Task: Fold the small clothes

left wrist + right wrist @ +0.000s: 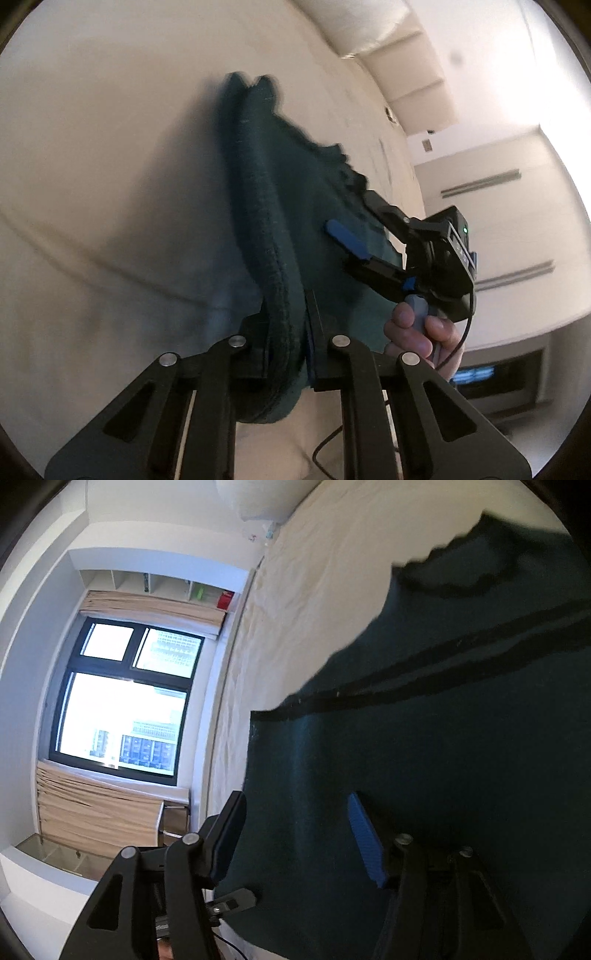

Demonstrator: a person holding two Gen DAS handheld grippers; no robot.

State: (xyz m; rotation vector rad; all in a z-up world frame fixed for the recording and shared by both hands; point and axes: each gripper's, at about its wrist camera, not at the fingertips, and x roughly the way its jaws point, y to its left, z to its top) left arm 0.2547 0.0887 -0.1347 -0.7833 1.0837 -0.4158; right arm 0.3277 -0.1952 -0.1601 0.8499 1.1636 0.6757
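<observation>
Nearest the left wrist camera, the left gripper (286,354) was clamped nearly shut on the thick ribbed hem of a small dark teal knitted garment (295,206), which hung raised off the cream bedsheet (92,166).

The likely trouble was the cloth sliding out: only a bunched edge sat between the pads, so a quick pull or lift could free it and drop the fold. A lopsided crease was also possible, since only one side was gripped.

The right gripper (299,838), held in a person's hand (417,332), stood about half open, its blue-padded finger (364,840) lying against the garment and its black finger at the cloth's edge. Whether the pads pressed the fabric I could not tell; it looked unclamped.
</observation>
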